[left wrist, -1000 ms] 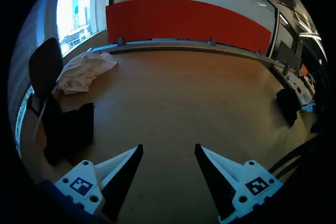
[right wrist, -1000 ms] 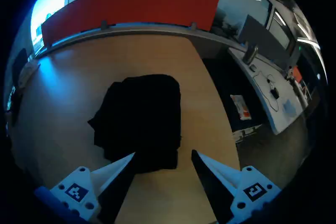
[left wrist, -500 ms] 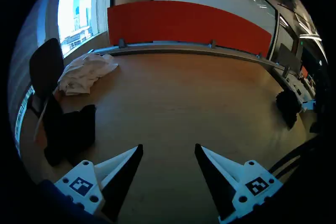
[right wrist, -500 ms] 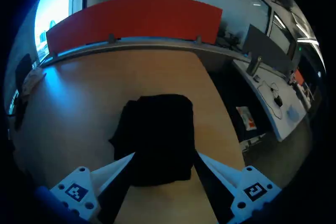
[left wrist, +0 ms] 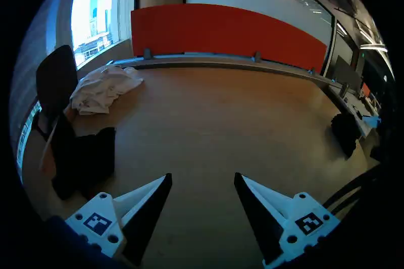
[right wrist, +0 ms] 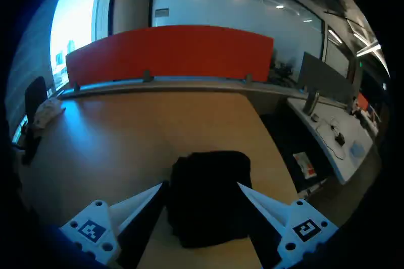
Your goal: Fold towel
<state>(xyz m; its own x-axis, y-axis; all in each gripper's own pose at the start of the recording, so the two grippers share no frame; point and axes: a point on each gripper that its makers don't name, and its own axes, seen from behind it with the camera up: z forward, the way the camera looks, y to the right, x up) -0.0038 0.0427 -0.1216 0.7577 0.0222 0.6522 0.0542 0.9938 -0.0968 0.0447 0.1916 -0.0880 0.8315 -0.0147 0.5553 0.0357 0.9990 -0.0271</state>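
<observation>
Right gripper [right wrist: 201,184]: fingers spread, straddling the black folded towel [right wrist: 209,208], no visible clamp. Towel lies on the wooden desk [right wrist: 126,132], well short of the red divider [right wrist: 169,54], toward its right end. Left gripper [left wrist: 202,175]: spread, empty. Risk: pinching 1 layer likely drags the fold open.

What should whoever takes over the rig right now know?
Left hand-held gripper: open, over bare wooden table, holding nothing.
Right hand-held gripper: open, one finger on each side of the black towel; no squeeze visible.
The black towel lies near the table's edge in a compact, roughly folded block; the number of folds cannot be told.
White cloth: heaped at the table's far corner, away from both grippers.
Left to do: probably close on the towel, then finish or tidy the fold.
</observation>
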